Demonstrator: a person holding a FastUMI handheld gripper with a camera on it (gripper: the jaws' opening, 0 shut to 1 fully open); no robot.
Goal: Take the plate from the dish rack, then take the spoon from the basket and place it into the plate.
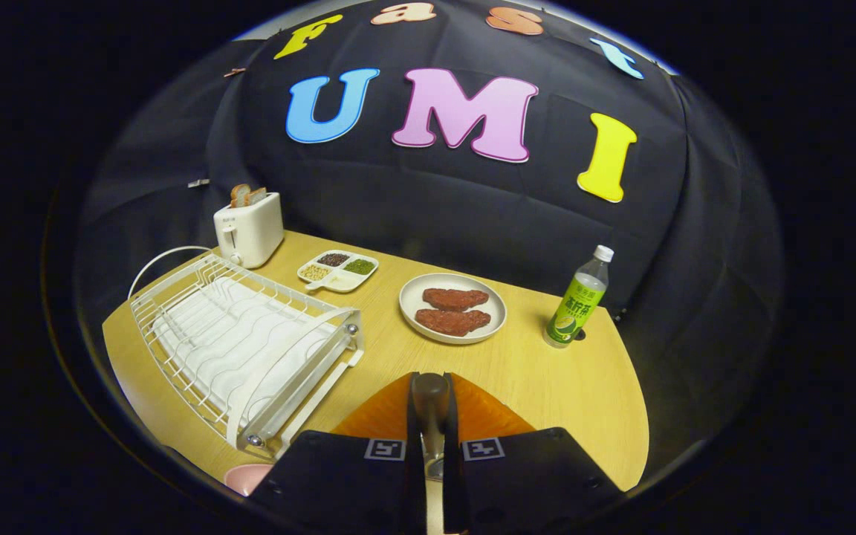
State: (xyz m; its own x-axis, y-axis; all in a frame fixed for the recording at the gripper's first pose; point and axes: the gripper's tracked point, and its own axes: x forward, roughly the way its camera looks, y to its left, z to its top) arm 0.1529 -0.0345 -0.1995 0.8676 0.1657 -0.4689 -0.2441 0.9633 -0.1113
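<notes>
1. Claw: I have its 2 fingers drawn almost together on a spoon, both faces pressing its sides. The rounded brown end stands up between the fingertips; a paler, shiny stretch runs down toward the camera. I judge it is pinched upright this way so it can be lowered straight down without tipping.

2. Orange plate: directly under and just beyond the fingertips, lying flat on the worktop. Its ribbed orange surface shows on both sides of the claw. I take this for the task's plate, already out of the rack, set near so the spoon has little way to travel. Spoon not yet released.

3. Pink rim: beside the claw's left shoulder, low down; too little visible to name.

4. White wire dish rack: left of the fingers, on a ridged drain tray, no plate in its slots.

5. Pale plate with 2 reddish-brown meat slabs: beyond the fingers, mid-worktop.

6. Green-labelled bottle: upright, right of that plate, near the worktop's far edge.

7. Divided snack tray: 4 compartments of beans or seeds, behind the rack.

8. White toaster: farthest, 2 bread slices standing in it.
</notes>
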